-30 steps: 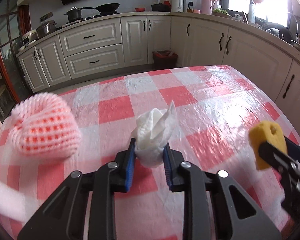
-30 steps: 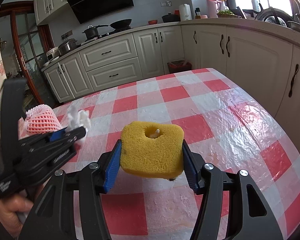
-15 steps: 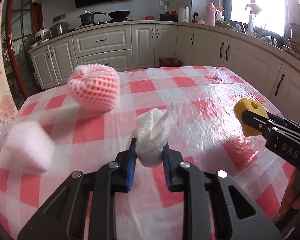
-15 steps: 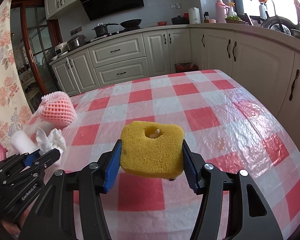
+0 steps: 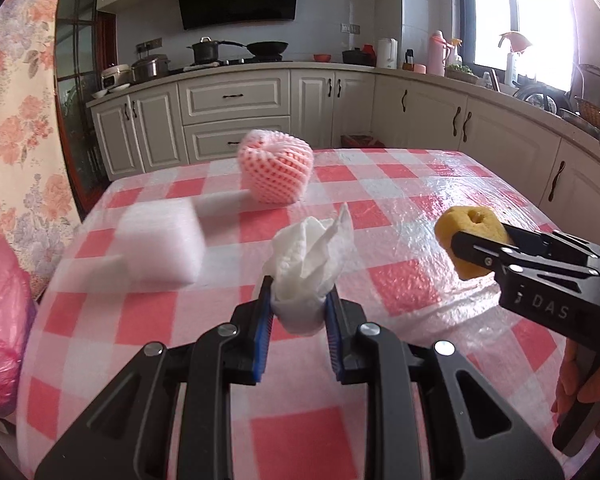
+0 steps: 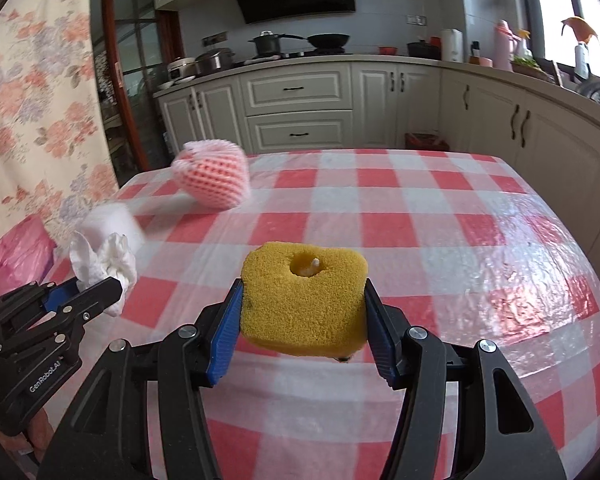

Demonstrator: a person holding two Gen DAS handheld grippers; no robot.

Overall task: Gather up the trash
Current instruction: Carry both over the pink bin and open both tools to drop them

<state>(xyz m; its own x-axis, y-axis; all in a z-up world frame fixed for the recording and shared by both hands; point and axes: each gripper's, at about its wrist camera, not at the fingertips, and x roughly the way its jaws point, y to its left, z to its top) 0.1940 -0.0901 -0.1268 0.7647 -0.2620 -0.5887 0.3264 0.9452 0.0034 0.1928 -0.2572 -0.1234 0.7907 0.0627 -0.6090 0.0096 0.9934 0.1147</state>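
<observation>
Transport is the step in hand: left tool point(image 5: 298, 312) clenches crumpled tissue point(image 5: 308, 268), right tool point(image 6: 304, 332) clenches yellow sponge point(image 6: 304, 300), both above the tabletop point(image 6: 440, 240); next move probably needs release into the pink bag point(image 5: 0, 320) at left.

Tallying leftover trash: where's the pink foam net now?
The pink foam net sits on the checked table at its far left, beyond the white foam block; upper left in both wrist views.
</observation>
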